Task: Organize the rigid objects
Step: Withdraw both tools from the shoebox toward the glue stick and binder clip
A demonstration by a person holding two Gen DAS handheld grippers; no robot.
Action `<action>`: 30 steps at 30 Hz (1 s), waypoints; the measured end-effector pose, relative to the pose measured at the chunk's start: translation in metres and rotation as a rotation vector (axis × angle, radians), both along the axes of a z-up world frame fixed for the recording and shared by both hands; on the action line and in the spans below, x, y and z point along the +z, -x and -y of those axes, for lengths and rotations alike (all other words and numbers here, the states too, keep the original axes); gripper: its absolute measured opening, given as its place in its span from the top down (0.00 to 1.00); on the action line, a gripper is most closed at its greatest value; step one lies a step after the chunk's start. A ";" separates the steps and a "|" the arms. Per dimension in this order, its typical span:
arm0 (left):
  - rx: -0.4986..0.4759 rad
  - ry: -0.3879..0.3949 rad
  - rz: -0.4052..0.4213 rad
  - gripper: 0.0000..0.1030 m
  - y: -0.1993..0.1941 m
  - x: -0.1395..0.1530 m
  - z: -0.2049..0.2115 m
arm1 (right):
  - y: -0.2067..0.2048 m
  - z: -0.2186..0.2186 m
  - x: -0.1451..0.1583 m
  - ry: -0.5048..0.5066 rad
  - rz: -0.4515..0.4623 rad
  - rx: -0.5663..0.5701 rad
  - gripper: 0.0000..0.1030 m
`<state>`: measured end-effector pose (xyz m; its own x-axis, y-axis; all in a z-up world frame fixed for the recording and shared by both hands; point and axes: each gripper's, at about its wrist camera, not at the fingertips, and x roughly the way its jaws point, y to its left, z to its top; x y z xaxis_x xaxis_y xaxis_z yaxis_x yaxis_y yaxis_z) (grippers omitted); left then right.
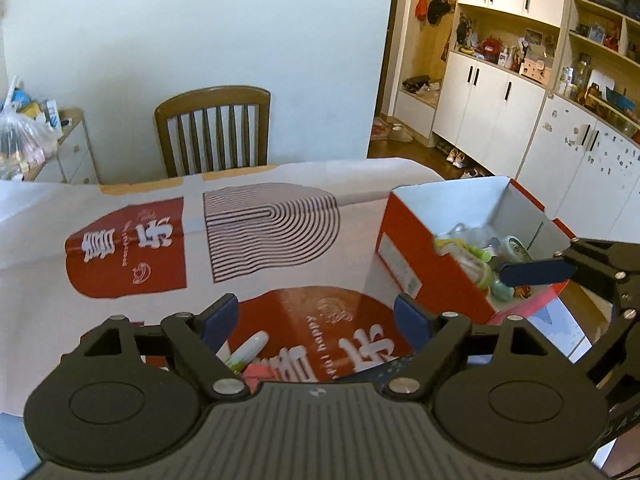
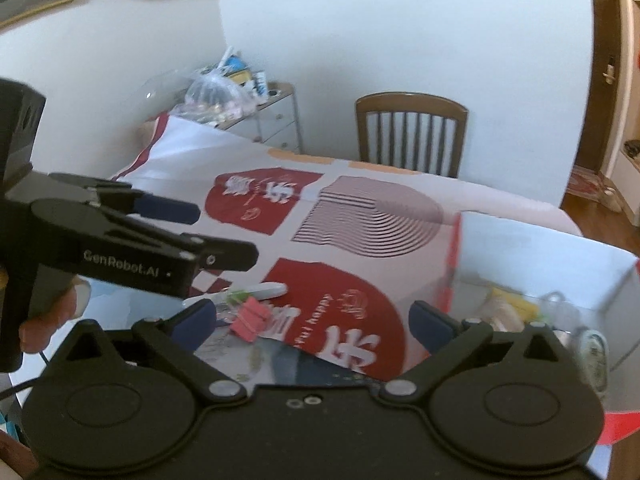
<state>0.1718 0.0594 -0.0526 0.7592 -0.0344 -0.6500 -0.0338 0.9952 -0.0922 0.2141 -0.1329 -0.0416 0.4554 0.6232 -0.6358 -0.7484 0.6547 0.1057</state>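
Left wrist: patterned tablecloth (image 1: 280, 248), wooden chair (image 1: 212, 128), white cabinets (image 1: 480, 112) beyond.

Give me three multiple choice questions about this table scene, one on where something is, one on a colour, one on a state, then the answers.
1. Where does the white and green pen lie?
A. inside the box
B. on the tablecloth, outside the box
C. on the chair

2. What colour are the outer sides of the cardboard box?
A. red
B. green
C. black

3. How do the fingers of the left gripper stand?
A. shut on the pen
B. shut on nothing
C. spread apart, holding nothing

Answers:
1 B, the pen rests on the tablecloth next to the pink clips, left of the box.
2 A, the box walls facing the left wrist camera are red, with a white lining inside.
3 C, the blue pads sit wide apart with only cloth between them; the right gripper is likewise open.
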 end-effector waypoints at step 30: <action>0.101 0.069 -0.149 0.04 -0.015 -0.118 -0.121 | -0.008 -0.126 -0.088 0.268 -0.025 0.325 0.03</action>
